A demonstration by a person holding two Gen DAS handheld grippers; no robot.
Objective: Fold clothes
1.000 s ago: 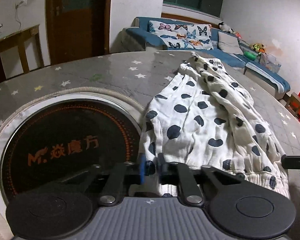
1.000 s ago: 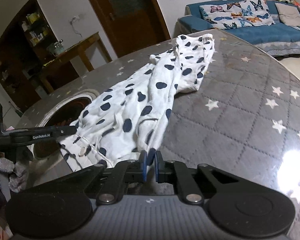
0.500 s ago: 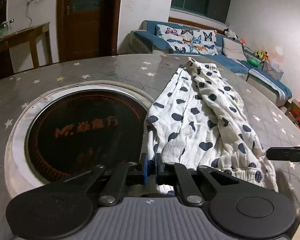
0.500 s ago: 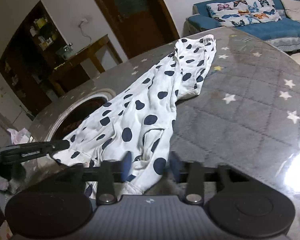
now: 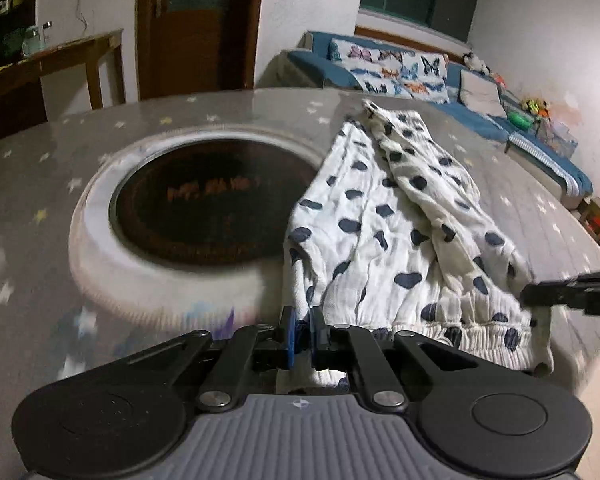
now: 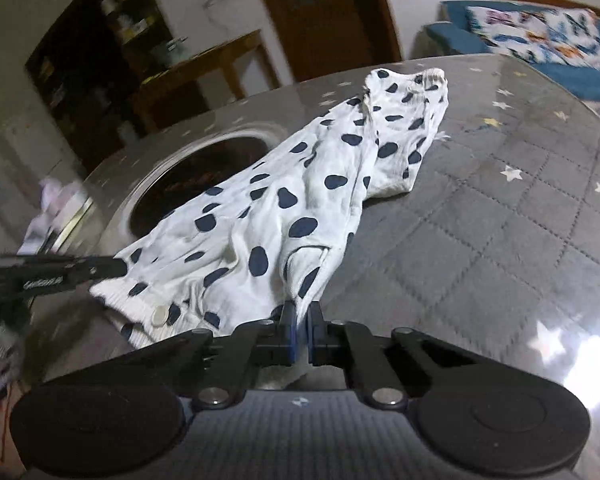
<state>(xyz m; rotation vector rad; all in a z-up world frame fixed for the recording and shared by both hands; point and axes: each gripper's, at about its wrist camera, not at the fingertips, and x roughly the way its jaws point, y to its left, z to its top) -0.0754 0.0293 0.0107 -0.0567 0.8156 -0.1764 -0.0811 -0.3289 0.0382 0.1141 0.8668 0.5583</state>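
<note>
Left wrist view: a round grey star-patterned table [image 5: 220,120] with a dark circular burner [image 5: 204,208] sunk in its centre, a blue sofa [image 5: 480,116] behind. White polka-dot trousers [image 5: 400,232] lie across it; left gripper [image 5: 302,334] and right gripper [image 6: 301,334] each pinch the waistband.

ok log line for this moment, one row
step: fold clothes | left claw: shut on spotted pants waistband | right claw: shut on waistband | pants: lifted off table near end
</note>
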